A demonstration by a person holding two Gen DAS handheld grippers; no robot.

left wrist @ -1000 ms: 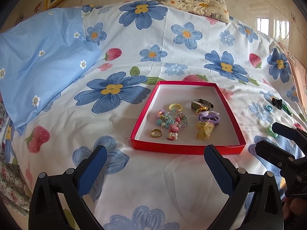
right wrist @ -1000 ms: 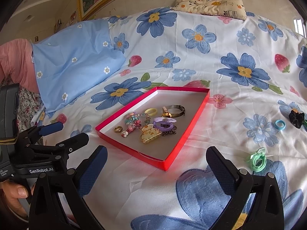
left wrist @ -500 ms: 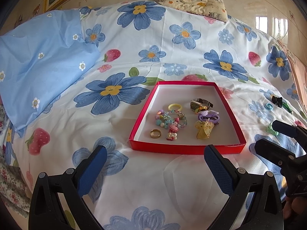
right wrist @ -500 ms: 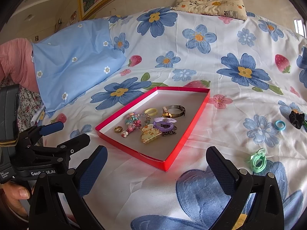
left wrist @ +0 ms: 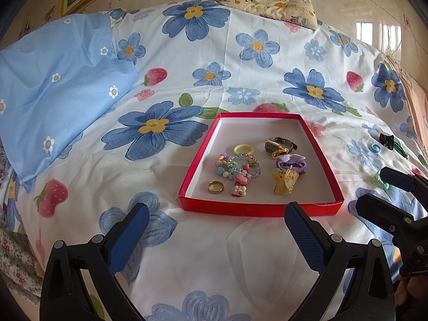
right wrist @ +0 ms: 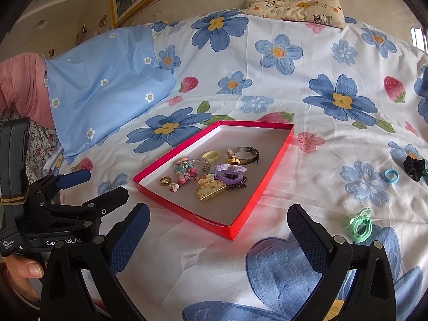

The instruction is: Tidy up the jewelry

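Note:
A shallow red box [left wrist: 256, 210] [right wrist: 270, 176] lies on the flowered bedsheet. It holds a gold ring [left wrist: 215, 187], a bead bracelet [left wrist: 238, 164], a yellow ring [left wrist: 243, 149], a watch [left wrist: 279, 144], a purple hair tie [left wrist: 290, 163] and a yellow hair clip [left wrist: 285, 182]. A green hair tie [right wrist: 359, 224], a blue ring [right wrist: 390, 175] and a black bow clip [right wrist: 414, 167] lie on the sheet right of the box. My left gripper [left wrist: 214, 235] is open and empty before the box. My right gripper [right wrist: 218, 235] is open and empty at the box's near corner.
A light blue pillow [left wrist: 53, 91] lies at the left. A small panda-print pillow [left wrist: 270, 2] sits at the far edge by the wall. The left gripper also shows at the left of the right wrist view [right wrist: 80, 190].
The left wrist view has shifted slightly. The box and jewelry have not moved. Both grippers stay open.

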